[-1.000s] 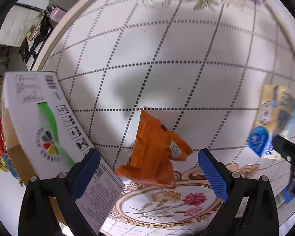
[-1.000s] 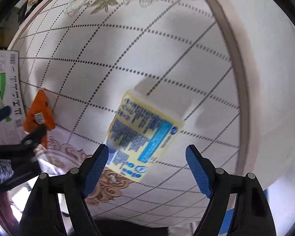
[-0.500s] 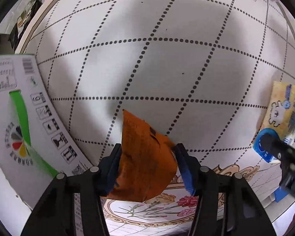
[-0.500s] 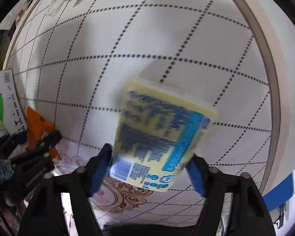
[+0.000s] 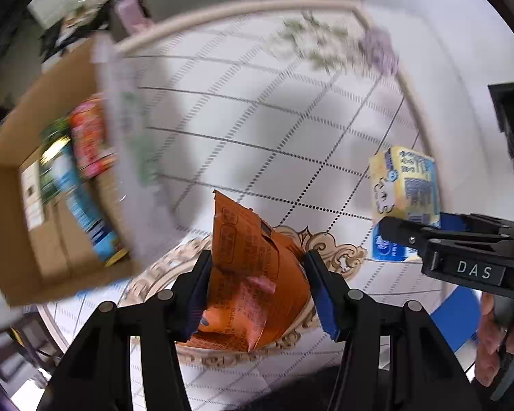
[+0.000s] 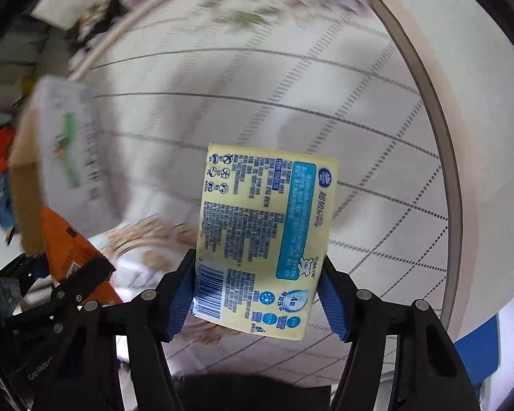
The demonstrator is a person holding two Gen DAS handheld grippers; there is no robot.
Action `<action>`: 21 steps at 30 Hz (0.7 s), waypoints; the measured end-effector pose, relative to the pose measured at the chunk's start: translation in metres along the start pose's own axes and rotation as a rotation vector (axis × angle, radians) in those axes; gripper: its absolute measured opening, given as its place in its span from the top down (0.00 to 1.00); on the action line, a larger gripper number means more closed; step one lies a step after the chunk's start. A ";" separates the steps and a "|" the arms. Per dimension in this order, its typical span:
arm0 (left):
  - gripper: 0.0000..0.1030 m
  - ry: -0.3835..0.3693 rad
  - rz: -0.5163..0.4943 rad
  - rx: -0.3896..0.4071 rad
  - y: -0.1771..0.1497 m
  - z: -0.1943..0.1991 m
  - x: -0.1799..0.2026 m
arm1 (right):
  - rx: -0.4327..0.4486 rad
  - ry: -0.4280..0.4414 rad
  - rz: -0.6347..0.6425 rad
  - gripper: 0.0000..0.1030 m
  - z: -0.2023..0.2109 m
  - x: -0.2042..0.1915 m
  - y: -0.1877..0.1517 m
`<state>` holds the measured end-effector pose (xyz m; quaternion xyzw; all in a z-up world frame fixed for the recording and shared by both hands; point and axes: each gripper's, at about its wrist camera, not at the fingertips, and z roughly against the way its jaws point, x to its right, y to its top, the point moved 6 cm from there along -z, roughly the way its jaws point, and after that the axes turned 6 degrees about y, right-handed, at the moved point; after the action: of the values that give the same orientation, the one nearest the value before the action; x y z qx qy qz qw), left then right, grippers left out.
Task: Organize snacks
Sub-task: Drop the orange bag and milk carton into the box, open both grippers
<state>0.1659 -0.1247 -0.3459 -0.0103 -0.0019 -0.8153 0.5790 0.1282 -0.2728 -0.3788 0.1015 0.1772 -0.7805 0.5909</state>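
Note:
My left gripper [image 5: 257, 291] is shut on an orange snack bag [image 5: 250, 274], held up above the tablecloth. My right gripper [image 6: 257, 294] is shut on a yellow packet with blue print [image 6: 264, 236], also lifted off the table. In the left wrist view the yellow packet [image 5: 406, 188] and the right gripper [image 5: 418, 233] hang at the right. In the right wrist view the orange bag [image 6: 68, 250] shows at the lower left. An open cardboard box [image 5: 13, 185] with several snack packs [image 5: 85, 144] inside stands at the left.
The round table [image 5: 325, 3] wears a white cloth with dotted grid lines and a floral medallion [image 5: 332, 250]. A person's hand [image 5: 497, 335] holds the right gripper's handle. Dark clutter sits beyond the table's far left edge. A blue object [image 6: 476, 352] lies below the table's right side.
Both grippers have risen from the table with their packets. The view has pulled back and swung, so the box's open inside now shows at the left.

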 end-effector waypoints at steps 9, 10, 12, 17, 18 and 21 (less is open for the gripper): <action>0.50 -0.022 0.185 0.178 -0.025 0.093 -0.115 | 0.055 0.122 0.278 0.35 0.041 -0.163 -0.012; 0.50 -0.010 0.212 0.195 -0.027 0.100 -0.134 | 0.052 0.129 0.312 0.35 0.040 -0.184 -0.014; 0.50 0.002 0.259 0.209 -0.032 0.109 -0.167 | 0.047 0.139 0.352 0.35 0.036 -0.219 -0.016; 0.50 0.054 0.360 0.200 -0.033 0.100 -0.249 | 0.010 0.132 0.413 0.35 0.000 -0.287 -0.013; 0.50 0.060 0.376 0.190 -0.033 0.095 -0.262 | 0.005 0.125 0.424 0.35 -0.010 -0.301 -0.010; 0.50 0.056 0.400 0.147 -0.030 0.074 -0.299 | -0.008 0.102 0.439 0.35 -0.028 -0.330 -0.007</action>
<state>0.2371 0.1689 -0.2773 0.0545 -0.0431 -0.6816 0.7284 0.2127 0.0327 -0.2815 0.1748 0.1837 -0.6263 0.7372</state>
